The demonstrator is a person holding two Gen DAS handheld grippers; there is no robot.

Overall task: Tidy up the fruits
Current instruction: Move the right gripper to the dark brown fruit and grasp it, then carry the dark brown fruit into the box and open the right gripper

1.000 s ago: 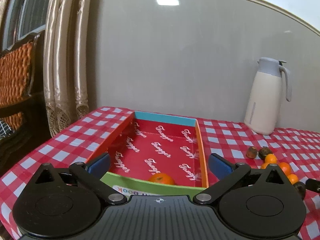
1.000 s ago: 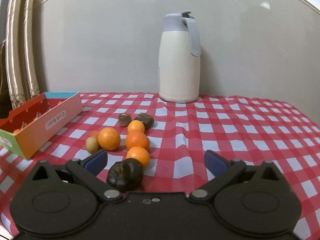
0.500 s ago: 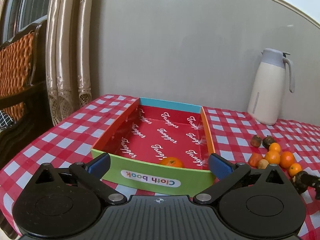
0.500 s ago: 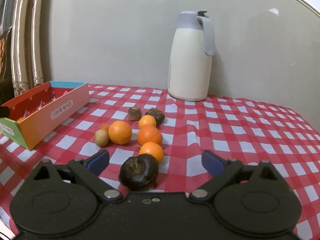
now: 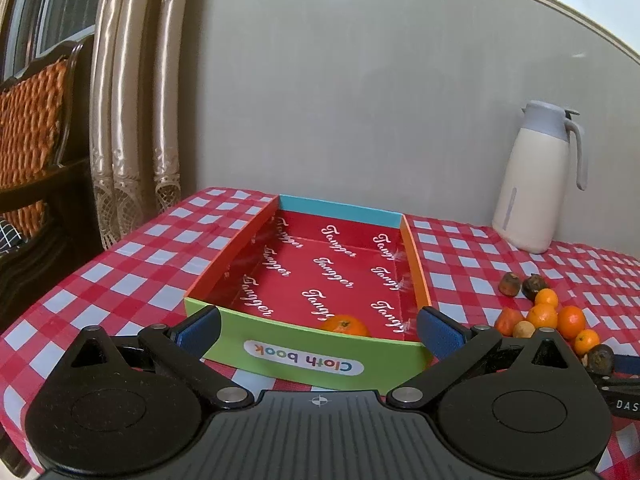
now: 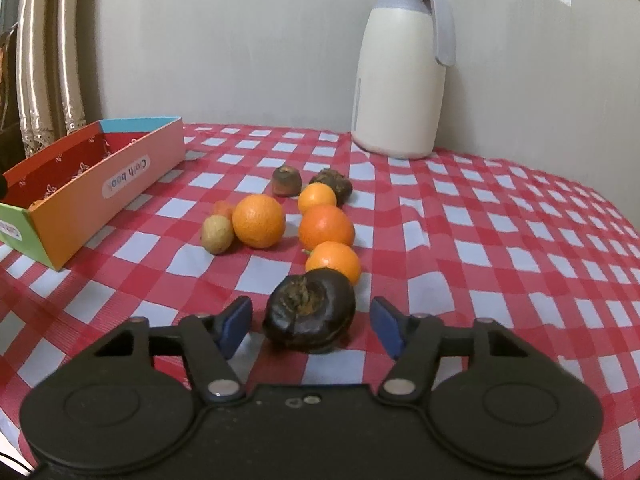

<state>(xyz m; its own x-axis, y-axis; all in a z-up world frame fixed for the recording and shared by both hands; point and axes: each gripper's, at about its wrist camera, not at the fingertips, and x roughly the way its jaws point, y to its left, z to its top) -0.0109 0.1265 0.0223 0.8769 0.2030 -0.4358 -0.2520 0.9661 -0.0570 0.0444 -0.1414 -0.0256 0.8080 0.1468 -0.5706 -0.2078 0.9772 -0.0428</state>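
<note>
Red-and-white checked cloth covers the counter [image 6: 500,216] under both my jaws. My right gripper [image 6: 310,326] has just been closing its jaws, and the dark, wrinkled, round fruit [image 6: 310,314] sits between the blue pads with a gap on each side, not yet pinched. To do this well I should close evenly on its widest part and squeeze gently, since it looks soft, then lift clear of the small orange tangerine [image 6: 334,262] touching its far side. My left gripper [image 5: 318,330] hangs with jaws spread and empty before the green-fronted cardboard box with a red lining [image 5: 304,360]. Only its view shows the single tangerine [image 5: 345,325] lying inside the box; the right view shows just the box's outer wall.
</note>
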